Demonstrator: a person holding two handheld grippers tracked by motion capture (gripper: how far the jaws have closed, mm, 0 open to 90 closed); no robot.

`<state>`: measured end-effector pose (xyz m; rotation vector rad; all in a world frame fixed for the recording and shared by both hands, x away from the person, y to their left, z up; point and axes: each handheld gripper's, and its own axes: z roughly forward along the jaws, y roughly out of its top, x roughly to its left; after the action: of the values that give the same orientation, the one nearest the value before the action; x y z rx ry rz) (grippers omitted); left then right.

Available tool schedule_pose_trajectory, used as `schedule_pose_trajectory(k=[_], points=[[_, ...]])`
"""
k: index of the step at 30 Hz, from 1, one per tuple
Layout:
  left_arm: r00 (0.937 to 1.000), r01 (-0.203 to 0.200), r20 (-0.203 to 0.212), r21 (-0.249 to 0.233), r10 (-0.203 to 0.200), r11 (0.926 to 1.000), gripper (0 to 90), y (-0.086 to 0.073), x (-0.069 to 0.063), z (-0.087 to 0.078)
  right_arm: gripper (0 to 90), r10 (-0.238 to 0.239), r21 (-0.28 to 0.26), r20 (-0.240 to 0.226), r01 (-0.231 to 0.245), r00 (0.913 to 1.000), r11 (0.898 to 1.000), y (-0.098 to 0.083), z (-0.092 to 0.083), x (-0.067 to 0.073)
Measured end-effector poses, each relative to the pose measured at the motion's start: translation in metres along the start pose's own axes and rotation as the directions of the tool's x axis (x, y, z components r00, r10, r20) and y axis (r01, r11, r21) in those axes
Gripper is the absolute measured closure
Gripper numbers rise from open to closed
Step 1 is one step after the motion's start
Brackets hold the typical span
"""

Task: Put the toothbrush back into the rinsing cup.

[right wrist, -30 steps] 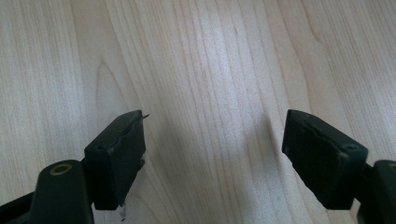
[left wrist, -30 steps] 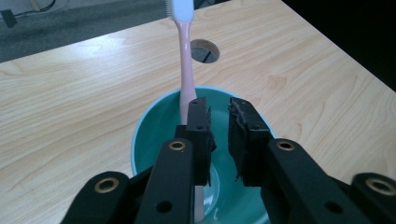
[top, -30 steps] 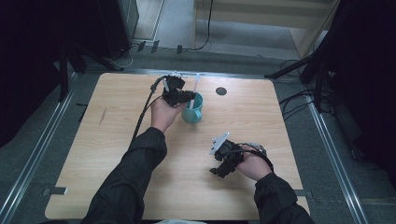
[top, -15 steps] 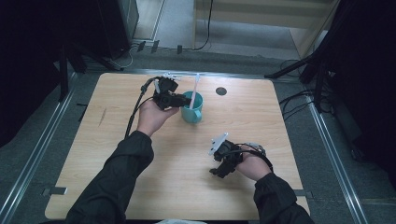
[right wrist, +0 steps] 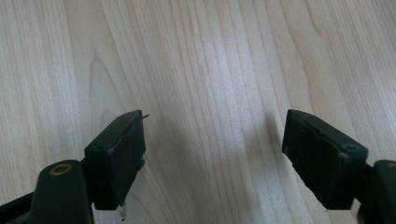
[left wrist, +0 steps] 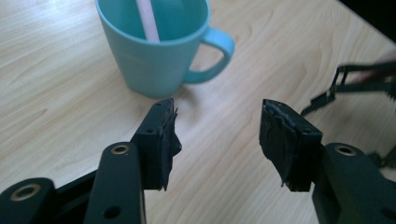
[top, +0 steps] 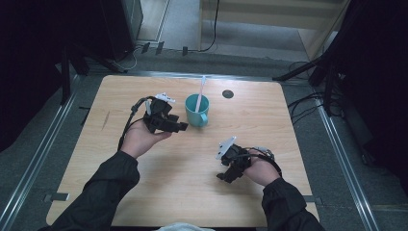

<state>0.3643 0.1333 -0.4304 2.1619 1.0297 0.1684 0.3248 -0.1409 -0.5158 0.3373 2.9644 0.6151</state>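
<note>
The teal mug (top: 197, 110) stands upright on the wooden table (top: 288, 125), toward its far middle, with its handle turned to the near right and a pink-and-white toothbrush (top: 200, 92) leaning inside it. The left gripper (top: 179, 127) sits just beside the mug's left side without touching it; its jaws have just been opening and stand apart with nothing between them. The right gripper (top: 223, 176) rests low over bare wood, well apart from the mug, jaws spread wide and empty.
</note>
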Motion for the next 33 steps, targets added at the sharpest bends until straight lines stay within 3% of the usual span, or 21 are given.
schedule_pose_trajectory(k=[4,5,13,14,19,33], points=[[0.9999,0.0,0.012,-0.002,0.0,1.0,43.4,-0.008,-0.002,-0.004,21.3,-0.007,0.002,0.004,0.007,1.0,1.0,-0.002,-0.001,0.0],[0.9994,0.021,0.028,-0.015,-0.02,0.9997,43.1,-0.013,-0.004,-0.007,21.3,0.0,0.007,0.004,0.0,1.0,1.0,-0.002,-0.001,0.002],[0.9998,-0.005,0.017,0.013,0.005,0.9999,40.5,-0.041,-0.012,-0.018,21.3,-0.013,0.007,0.01,0.013,0.9999,1.0,-0.001,-0.002,0.004],[0.9999,-0.001,0.014,0.017,0.001,0.9999,40.5,-0.052,-0.011,-0.021,21.3,-0.013,0.009,0.015,0.013,0.9998,1.0,0.0,-0.002,0.006],[0.9999,0.011,0.001,0.028,-0.011,0.9995,39.6,-0.072,-0.006,-0.027,21.3,-0.011,0.006,0.019,0.011,0.9998,1.0,0.001,-0.003,0.007],[0.9964,0.079,-0.035,0.059,-0.077,0.9952,38.8,-0.103,0.013,-0.032,21.1,0.006,-0.001,0.02,-0.006,0.9998,1.0,-0.002,-0.003,0.005]])
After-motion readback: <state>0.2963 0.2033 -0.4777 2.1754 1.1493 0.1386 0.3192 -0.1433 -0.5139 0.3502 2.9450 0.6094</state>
